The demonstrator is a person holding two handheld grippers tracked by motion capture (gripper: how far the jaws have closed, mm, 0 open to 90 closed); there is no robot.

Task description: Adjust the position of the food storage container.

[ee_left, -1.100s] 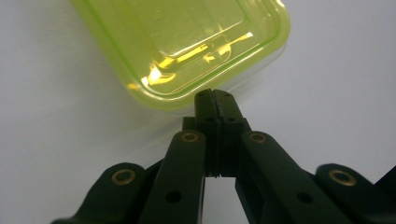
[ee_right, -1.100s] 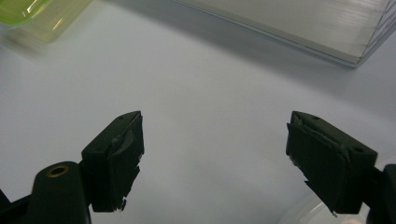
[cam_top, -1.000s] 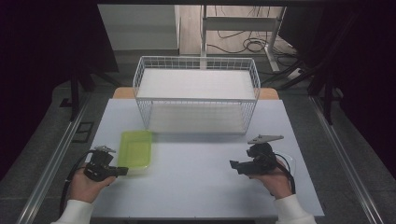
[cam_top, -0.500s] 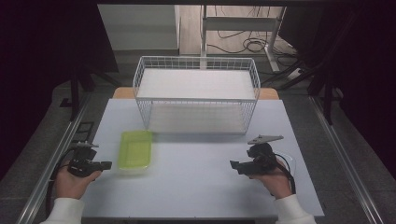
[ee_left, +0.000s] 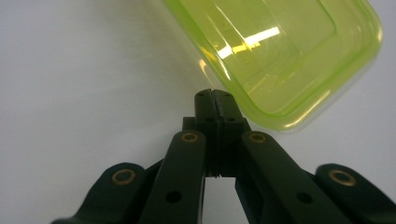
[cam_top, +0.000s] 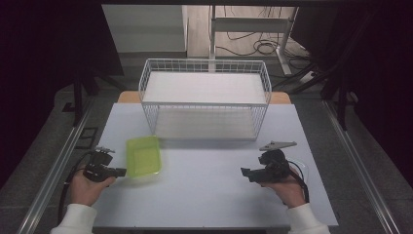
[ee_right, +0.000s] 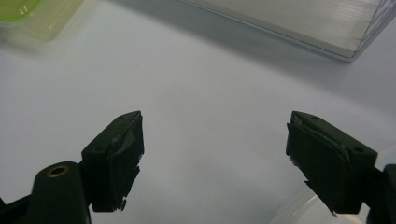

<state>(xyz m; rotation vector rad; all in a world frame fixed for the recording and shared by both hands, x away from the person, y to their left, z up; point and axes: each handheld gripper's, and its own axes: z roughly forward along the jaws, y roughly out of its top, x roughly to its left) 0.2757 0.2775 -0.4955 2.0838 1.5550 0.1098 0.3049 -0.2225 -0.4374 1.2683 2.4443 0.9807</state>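
Observation:
A translucent green container (cam_top: 143,156) lies on the white table (cam_top: 204,195), left of centre. My left gripper (cam_top: 121,171) is level with the table, its tips right at the container's near left corner. In the left gripper view the left gripper (ee_left: 215,99) is shut with nothing between its jaws, and the green container (ee_left: 280,56) sits just beyond and to the right of its tip. My right gripper (cam_top: 246,173) hovers over the table's right half, pointing left. In the right gripper view the right gripper (ee_right: 219,149) stands open and empty above bare table.
A white wire basket (cam_top: 204,105) with a white floor stands at the table's back centre. A clear round item (cam_top: 298,165) lies under my right hand, and its rim (ee_right: 299,210) shows beside the right jaw. The table's edges drop to grey floor on both sides.
My left hand drew back to the left away from the green container, then came right again to its edge. The container and my right gripper have not moved.

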